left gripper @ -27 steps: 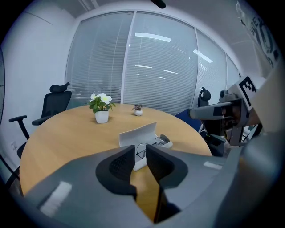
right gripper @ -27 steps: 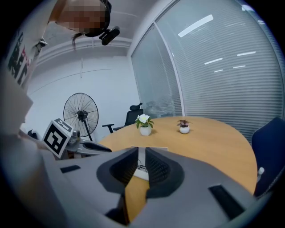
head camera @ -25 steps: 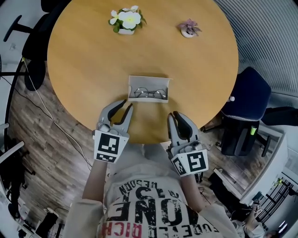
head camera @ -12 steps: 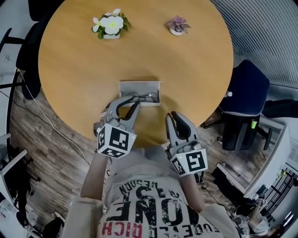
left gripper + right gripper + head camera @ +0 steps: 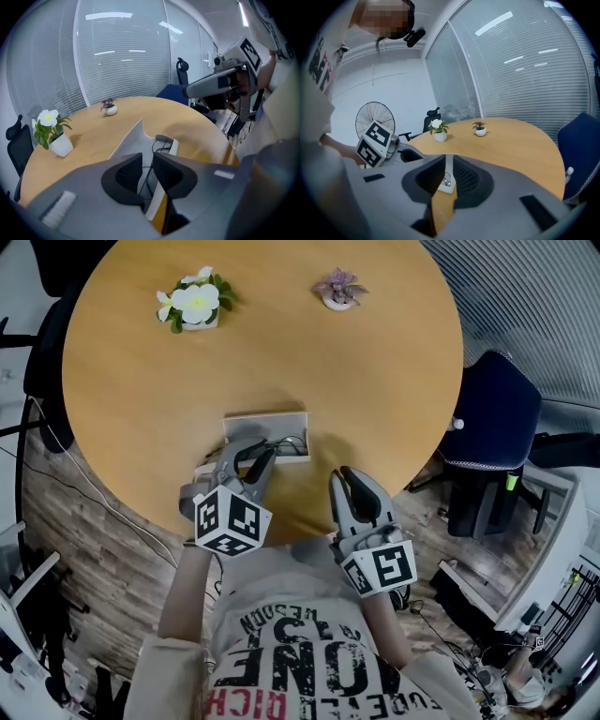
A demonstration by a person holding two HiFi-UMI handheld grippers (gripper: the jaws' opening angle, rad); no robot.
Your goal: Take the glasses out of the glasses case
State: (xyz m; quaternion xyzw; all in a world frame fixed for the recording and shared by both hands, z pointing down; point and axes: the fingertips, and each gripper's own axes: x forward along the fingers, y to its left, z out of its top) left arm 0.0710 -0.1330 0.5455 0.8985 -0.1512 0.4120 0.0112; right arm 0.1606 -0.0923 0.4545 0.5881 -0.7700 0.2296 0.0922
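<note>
Glasses lie in the open case near the person's edge of the round surface, long axis running left to right. The left gripper is the nearer, angled down over the case, its fingers apart with the thin frame showing between them, unclamped. The right gripper waits beside the case, fingers slightly apart, empty.

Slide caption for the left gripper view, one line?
Left claw, jaws apart, over the open glasses case on the round table, glasses inside.

Glasses (partly) behind left gripper
</note>
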